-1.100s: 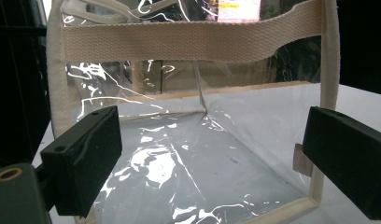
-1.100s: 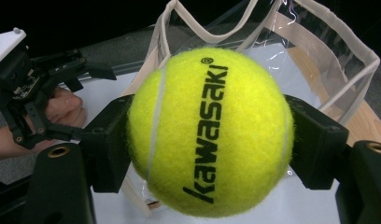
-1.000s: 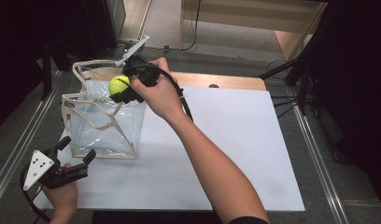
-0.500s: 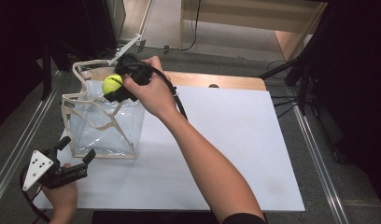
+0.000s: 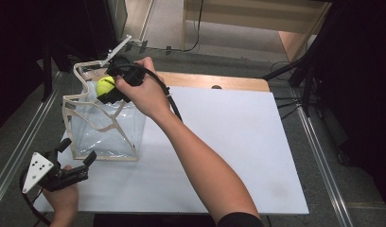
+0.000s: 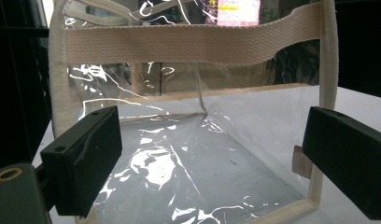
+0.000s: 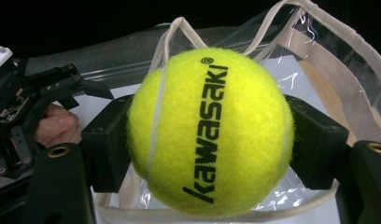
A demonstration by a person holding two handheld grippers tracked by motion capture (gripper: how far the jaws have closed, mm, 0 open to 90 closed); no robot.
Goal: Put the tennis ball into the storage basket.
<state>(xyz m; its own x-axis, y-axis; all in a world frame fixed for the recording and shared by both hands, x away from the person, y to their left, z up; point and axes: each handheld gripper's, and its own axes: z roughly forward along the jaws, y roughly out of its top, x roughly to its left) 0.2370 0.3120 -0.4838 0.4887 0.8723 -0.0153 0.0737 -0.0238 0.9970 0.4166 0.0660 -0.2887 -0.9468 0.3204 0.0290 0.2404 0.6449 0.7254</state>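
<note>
A yellow tennis ball (image 5: 105,86) marked "kawasaki" (image 7: 212,130) sits between the black jaws of my right gripper (image 5: 106,91), which is shut on it. The ball hangs over the open top of a clear plastic bag (image 5: 106,127) trimmed with beige webbing (image 6: 188,44); the bag stands upright at the left of the white table (image 5: 238,142). My left gripper (image 5: 78,152) rests low at the bag's near left corner. Its jaws stand open and wide apart (image 6: 212,158), with nothing between them, facing the bag's clear front wall. The right gripper view also shows the left gripper (image 7: 62,86) beyond the ball.
A wooden strip (image 5: 219,80) runs along the table's far edge. Metal rails flank the table at left (image 5: 21,142) and right (image 5: 319,156). Light wooden furniture (image 5: 257,19) and dark stands are behind. My right forearm (image 5: 200,161) crosses the table diagonally.
My right hand has carried the ball a little to the left, farther over the bag's opening. The left gripper and the bag have stayed where they were.
</note>
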